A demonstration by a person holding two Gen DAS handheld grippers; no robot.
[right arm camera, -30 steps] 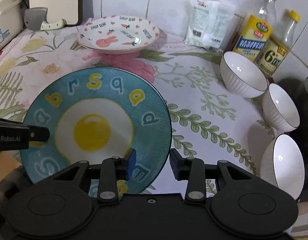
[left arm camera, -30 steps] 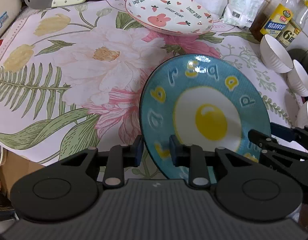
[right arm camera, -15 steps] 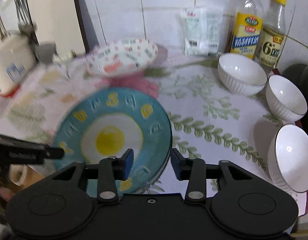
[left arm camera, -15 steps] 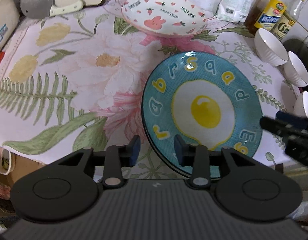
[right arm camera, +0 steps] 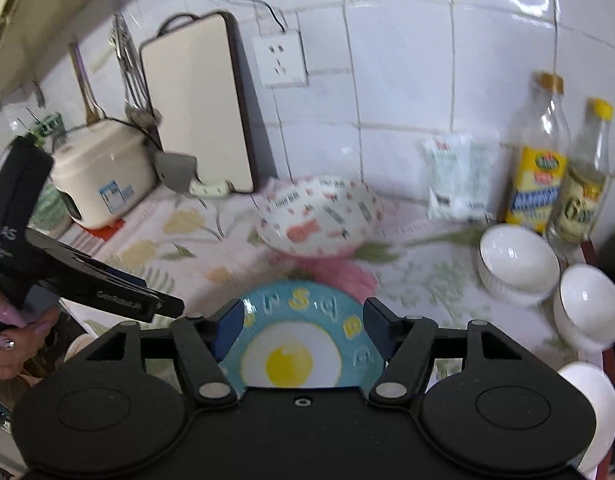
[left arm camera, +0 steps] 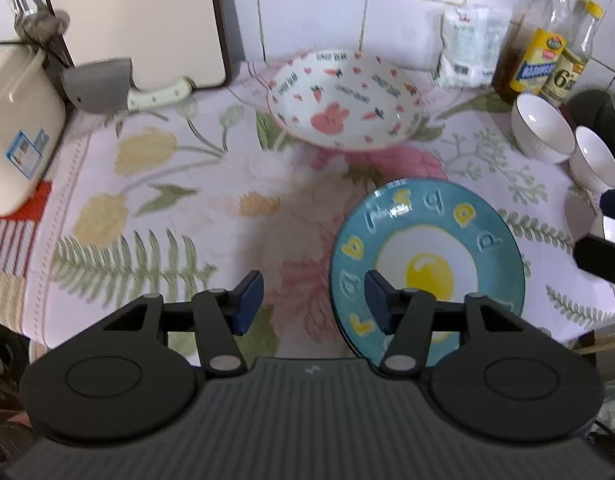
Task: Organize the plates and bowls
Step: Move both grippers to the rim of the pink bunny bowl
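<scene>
A teal plate [left arm camera: 427, 248] [right arm camera: 295, 344] with a fried-egg picture lies flat on the floral cloth near the front edge. My left gripper [left arm camera: 313, 300] hangs above its left rim. Its jaws are opening with nothing between them. My right gripper [right arm camera: 303, 328] is raised over the plate's near side, jaws opening, and the pads are clear of the plate. It shows in the left wrist view as the right gripper [left arm camera: 603, 240] at the edge. A white rabbit plate [left arm camera: 343, 100] [right arm camera: 319, 216] sits at the back. Three white bowls [right arm camera: 517, 264] [right arm camera: 587, 300] [right arm camera: 587, 400] line the right side.
A rice cooker [left arm camera: 15, 132], a cleaver [left arm camera: 103, 84] and an upright cutting board [left arm camera: 139, 20] stand at the back left. Two bottles [left arm camera: 539, 52] and a white bag [left arm camera: 467, 52] are at the back right. A hand [right arm camera: 11, 340] holds the left gripper.
Both grippers have lifted up and back from the teal plate while their jaws widened. The plate stays on the cloth. The right camera has tipped up towards the wall.
</scene>
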